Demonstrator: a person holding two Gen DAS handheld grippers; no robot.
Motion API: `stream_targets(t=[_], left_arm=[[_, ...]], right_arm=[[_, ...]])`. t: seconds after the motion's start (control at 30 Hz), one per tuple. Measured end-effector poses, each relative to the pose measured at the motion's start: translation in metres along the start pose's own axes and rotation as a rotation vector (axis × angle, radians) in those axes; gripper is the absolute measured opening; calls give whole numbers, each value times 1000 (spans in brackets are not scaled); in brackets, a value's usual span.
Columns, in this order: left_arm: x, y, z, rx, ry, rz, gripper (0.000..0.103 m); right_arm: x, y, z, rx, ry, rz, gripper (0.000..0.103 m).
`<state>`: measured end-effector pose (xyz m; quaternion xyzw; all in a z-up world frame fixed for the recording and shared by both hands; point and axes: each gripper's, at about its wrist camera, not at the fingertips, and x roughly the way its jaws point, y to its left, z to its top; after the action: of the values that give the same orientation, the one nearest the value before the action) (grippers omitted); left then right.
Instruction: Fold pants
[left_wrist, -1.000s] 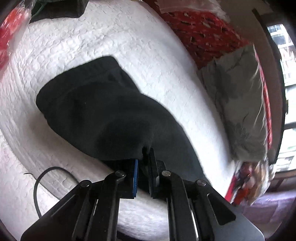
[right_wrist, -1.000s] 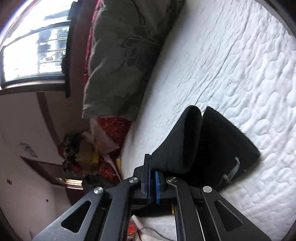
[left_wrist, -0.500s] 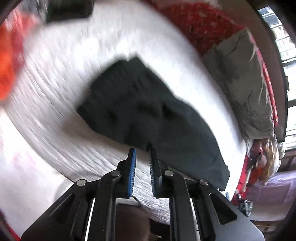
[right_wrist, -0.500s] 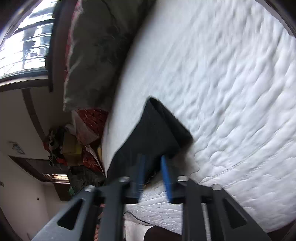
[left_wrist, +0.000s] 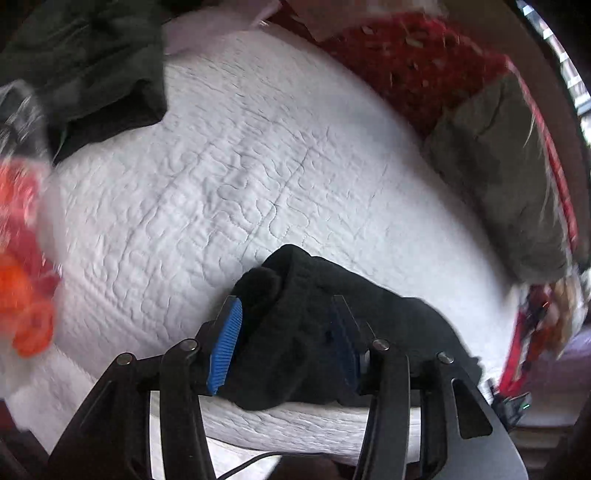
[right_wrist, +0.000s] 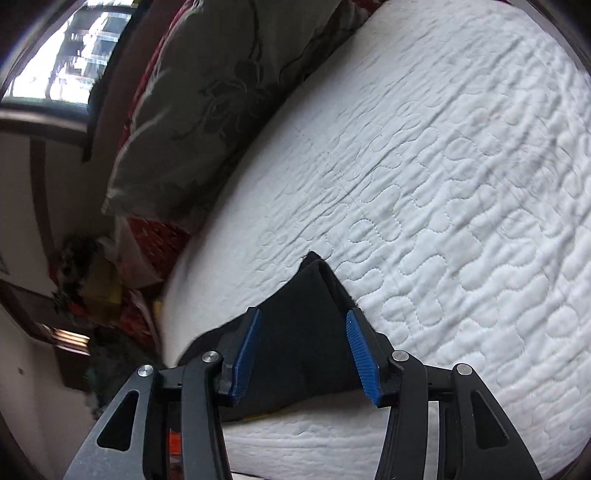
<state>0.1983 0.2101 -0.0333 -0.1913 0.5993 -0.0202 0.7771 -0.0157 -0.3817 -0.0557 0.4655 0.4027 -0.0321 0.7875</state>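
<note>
A: Black fleece pants (left_wrist: 332, 332), bunched in a low folded heap, lying on white quilted bed cover (left_wrist: 229, 184) at its near edge.

B: Confirmed from right wrist view: same black pants (right_wrist: 303, 332) flat on cover (right_wrist: 443, 184), one folded corner pointing up the bed.

A: Left gripper (left_wrist: 288, 339) above the heap, jaws apart and opening; blue ribbed pads (left_wrist: 226, 345) either side of the cloth, not seen pressing it.

B: Right gripper (right_wrist: 304, 354) likewise: jaws apart, opening, pants behind the gap, pads (right_wrist: 362, 356) clear of fabric.

A: Beyond the pants: grey-green patterned pillow (left_wrist: 509, 177) against red patterned fabric (left_wrist: 406, 62). Dark green garment (left_wrist: 85, 66) at the cover's far corner. Blurred orange-red item (left_wrist: 22, 266) off to one side.

B: Same pillow (right_wrist: 207, 92) beside the cover, below a bright window (right_wrist: 70, 48).
</note>
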Motion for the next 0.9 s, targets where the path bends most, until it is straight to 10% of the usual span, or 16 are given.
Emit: stream_targets(t=[0.47, 0.6, 0.63, 0.7, 0.9], left_arm=[[35, -28, 1, 225, 100, 51, 47], [33, -31, -9, 224, 43, 111, 11], [31, -30, -11, 203, 33, 120, 10], [26, -24, -9, 146, 10, 127, 3], [6, -2, 7, 34, -93, 171, 3]], right_arm=[[23, 10, 11, -112, 15, -128, 56], [31, 8, 12, -109, 14, -124, 56], [33, 9, 12, -131, 17, -129, 52], [36, 16, 11, -201, 5, -168, 14], [19, 53, 21, -282, -48, -107, 5]])
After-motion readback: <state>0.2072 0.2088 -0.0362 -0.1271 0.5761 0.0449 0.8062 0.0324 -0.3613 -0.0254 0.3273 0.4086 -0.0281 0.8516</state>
